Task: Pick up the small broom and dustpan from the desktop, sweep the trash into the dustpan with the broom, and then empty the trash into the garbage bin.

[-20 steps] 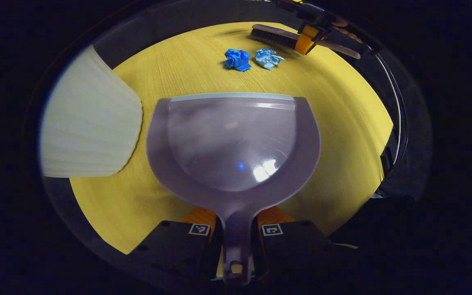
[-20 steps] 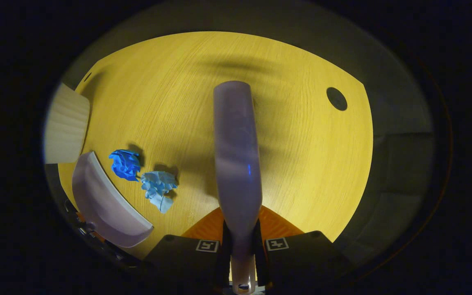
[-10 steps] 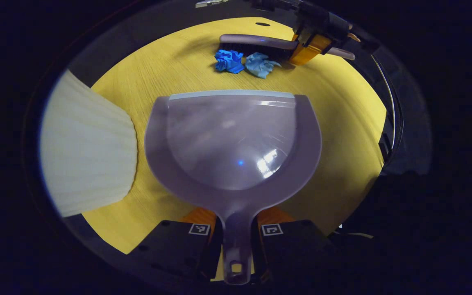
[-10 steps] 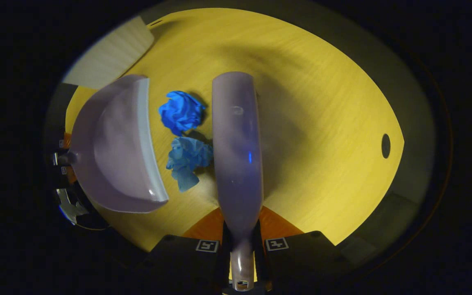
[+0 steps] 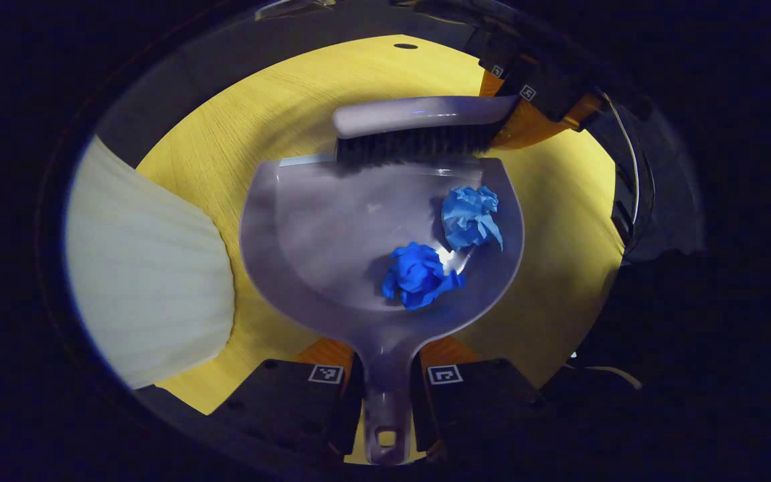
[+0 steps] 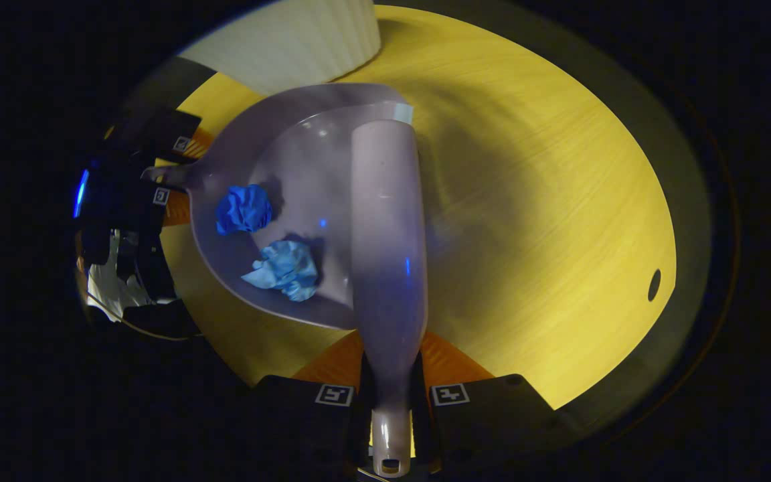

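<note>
While half a second ago both paper wads [image 5: 442, 248] were lying on tabletop, now sitting inside dustpan [image 5: 332, 227] (sweeping done); left gripper [image 5: 385, 395] clamping dustpan handle, right gripper [image 6: 391, 408] clamping broom [image 6: 385, 227], bristles resting at pan lip; bin [image 5: 144, 268] waiting beside pan.

Dim recording booth: round yellow wood-grain table [image 5: 238, 134] with cable hole [image 6: 654, 284], dark surround, pale ribbed bin [image 5: 144, 268] at 9 o'clock.
</note>
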